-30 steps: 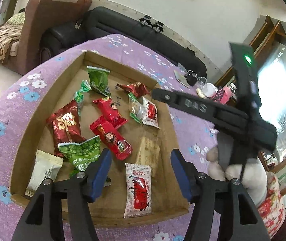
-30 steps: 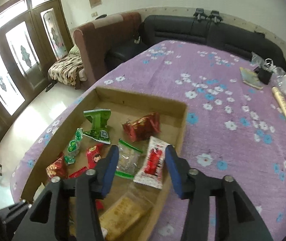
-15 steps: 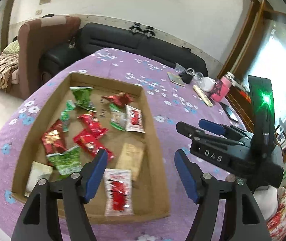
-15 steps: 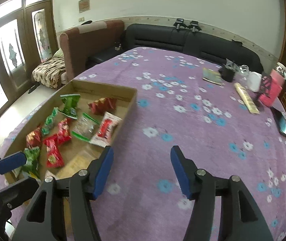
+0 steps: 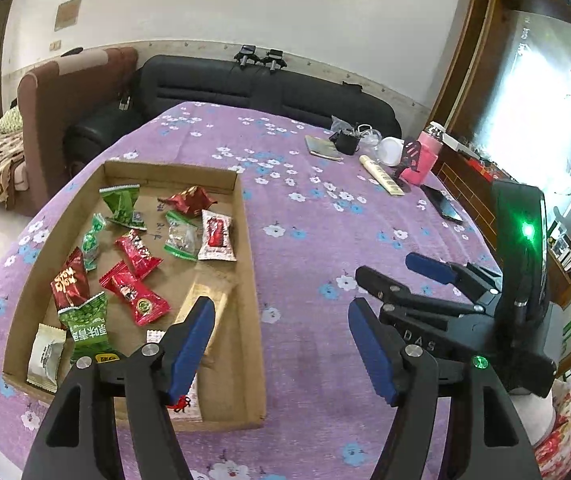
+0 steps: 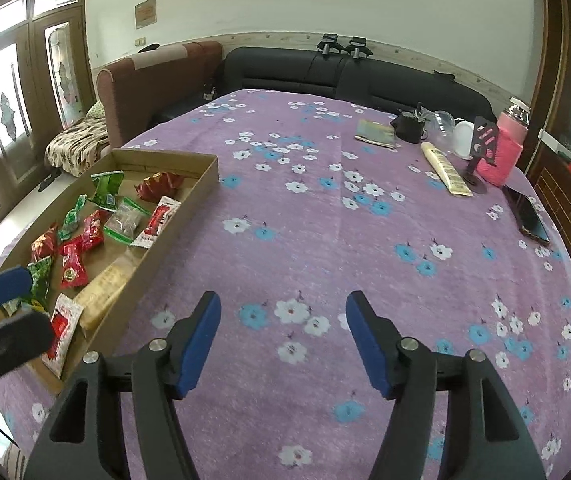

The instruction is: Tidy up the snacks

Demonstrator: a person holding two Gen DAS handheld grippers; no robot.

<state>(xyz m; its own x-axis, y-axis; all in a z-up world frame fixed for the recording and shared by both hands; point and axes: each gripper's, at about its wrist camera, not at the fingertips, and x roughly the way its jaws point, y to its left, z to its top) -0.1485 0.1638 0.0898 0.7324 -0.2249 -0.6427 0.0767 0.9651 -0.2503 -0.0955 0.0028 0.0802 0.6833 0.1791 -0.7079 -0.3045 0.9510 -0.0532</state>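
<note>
The shallow tray (image 5: 251,264) is plain brown cardboard, matt and a little scuffed, and the snack packets (image 5: 135,294) in it are glossy, crinkled plastic film in red, green and white. The tablecloth (image 6: 325,240) is a soft, matt purple cloth with a fine nap and printed flowers. Behind it the black sofa (image 6: 365,76) looks like smooth leather with a dull sheen, and both grippers' fingers (image 6: 201,340) are matt black plastic with blue ribbed pads and bright metal pins.
</note>
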